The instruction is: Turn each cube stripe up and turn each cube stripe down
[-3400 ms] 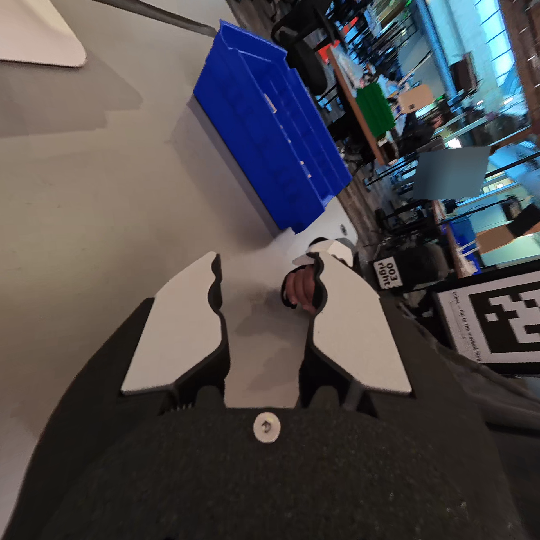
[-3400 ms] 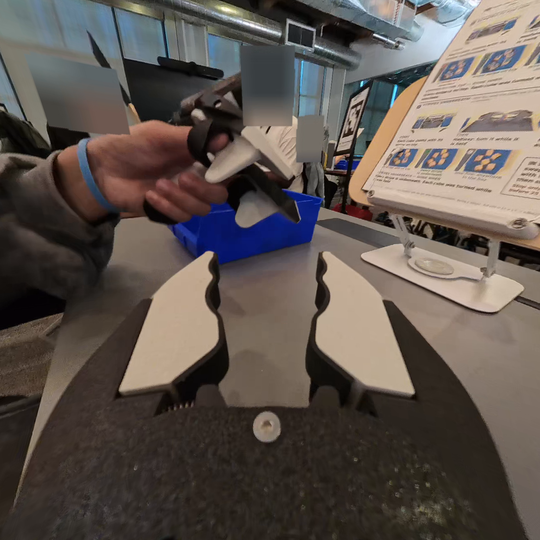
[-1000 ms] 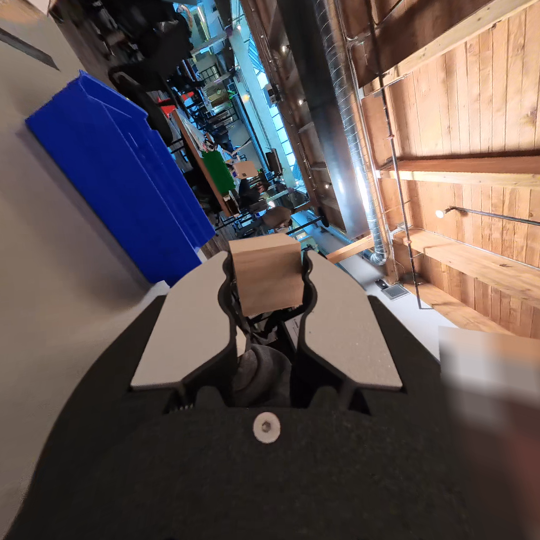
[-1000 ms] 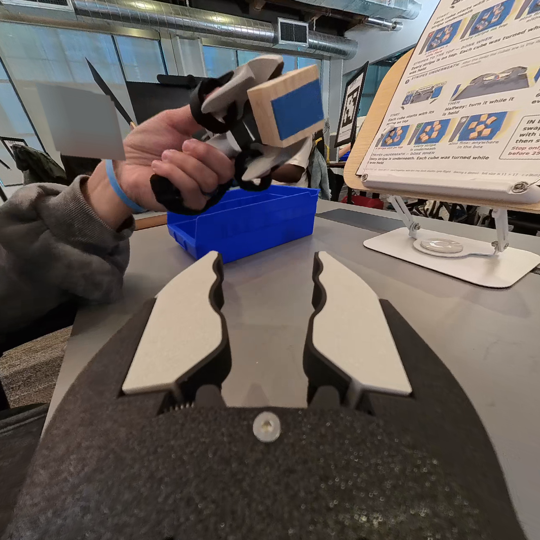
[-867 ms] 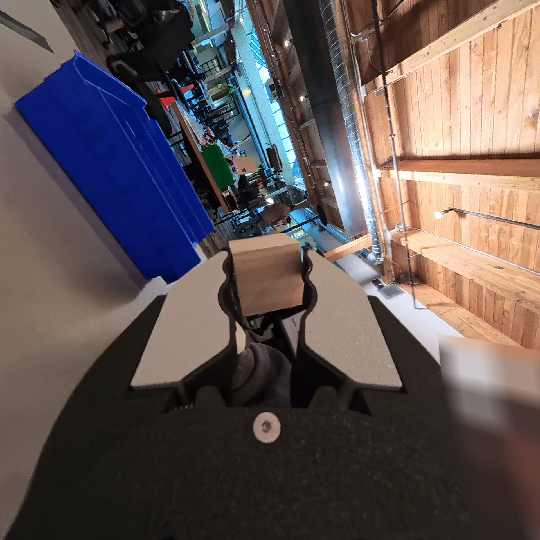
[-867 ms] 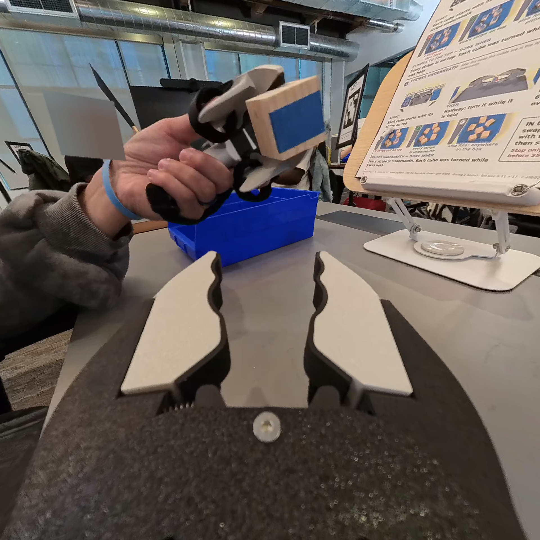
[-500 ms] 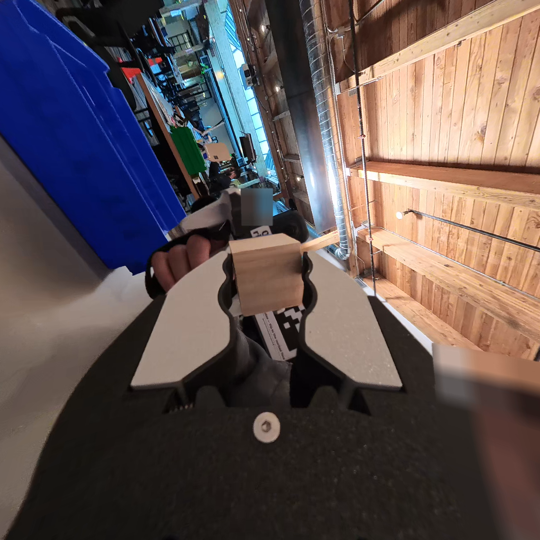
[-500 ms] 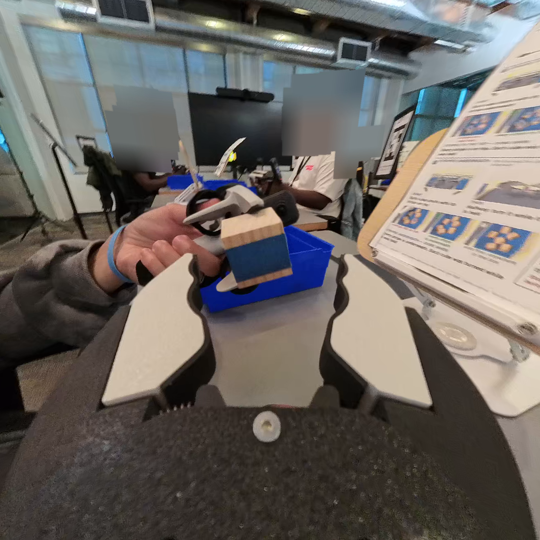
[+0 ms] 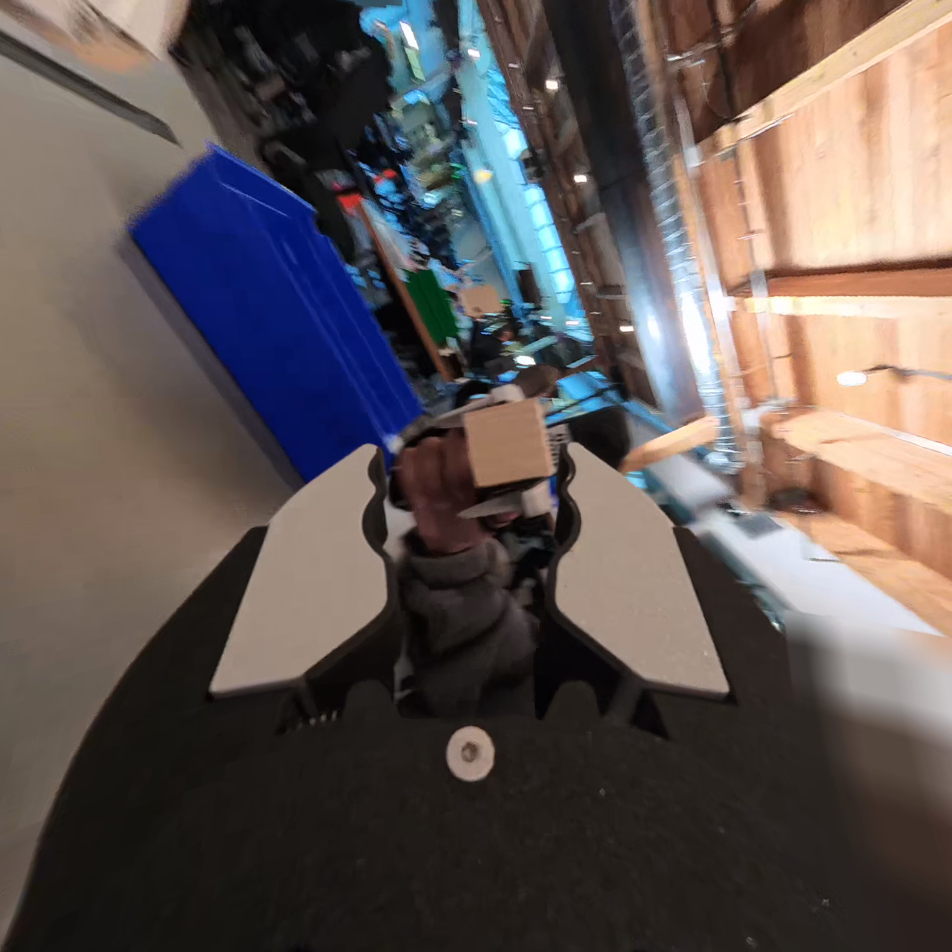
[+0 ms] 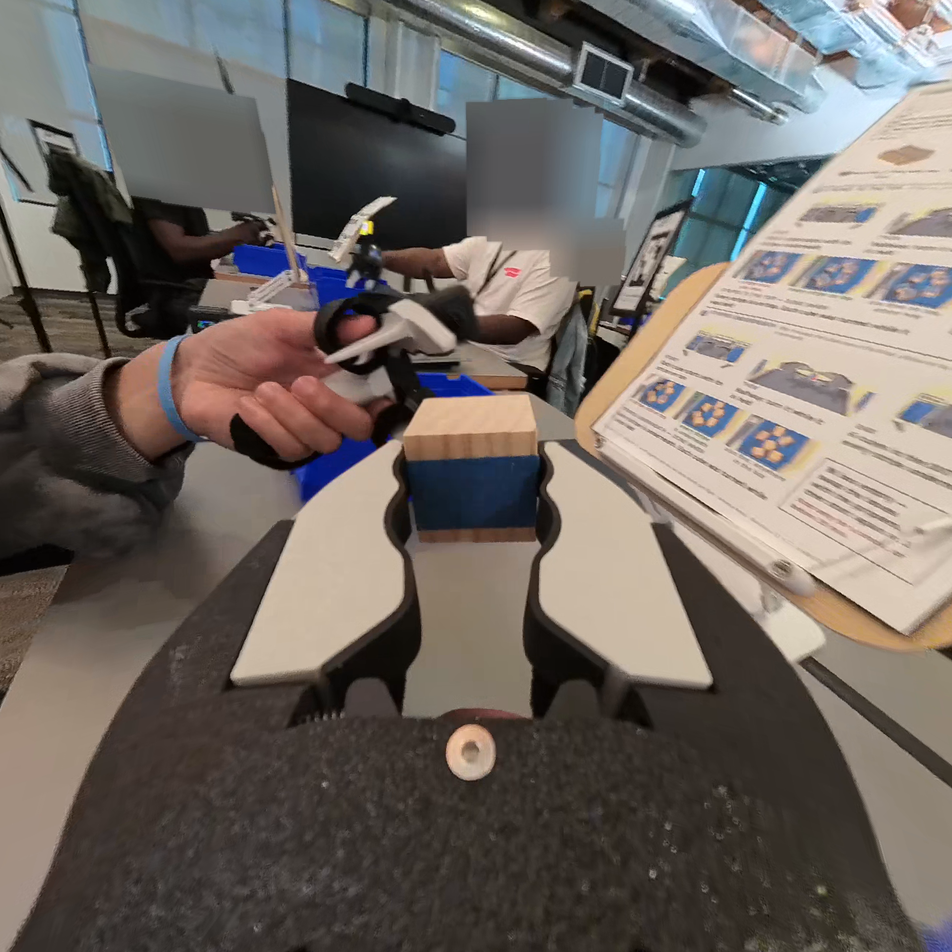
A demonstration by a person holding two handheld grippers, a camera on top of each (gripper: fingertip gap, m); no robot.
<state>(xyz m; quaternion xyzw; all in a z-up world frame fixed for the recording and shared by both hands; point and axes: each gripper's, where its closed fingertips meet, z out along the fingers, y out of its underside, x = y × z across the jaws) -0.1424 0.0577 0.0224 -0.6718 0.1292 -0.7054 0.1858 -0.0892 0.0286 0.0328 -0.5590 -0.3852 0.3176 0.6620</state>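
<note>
Since half a second ago the wooden cube [image 10: 471, 476] has been passed from the left gripper [image 9: 470, 481] to the right gripper [image 10: 470, 489]. It is now being clamped between the right gripper's fingertips at the centre of the right wrist view, with both inner finger edges pressed against its sides. The left gripper's fingers are being held spread apart with nothing between them; in the left wrist view the cube [image 9: 507, 444] is being seen just beyond its tips, held by the other gripper, with a hand and grey sleeve behind. In the right wrist view the left gripper [image 10: 391, 355] is being shown at centre left, drawn back from the cube and gripped by a hand [image 10: 247, 381] wearing a blue wristband.

Printed writing is being carried by the instruction sheet [image 10: 803, 391] at the right of the right wrist view, together with small blue-and-orange pictures; it is too blurred to be made out.

The cube is being presented as pale wood with visible grain on its top face, and a wide dark blue stripe is being turned toward the camera, with a thin wooden band showing below it. It is being held above the grey table [image 10: 103, 644]. A blue bin [image 9: 268, 309] is being shown at the upper left of the left wrist view.
</note>
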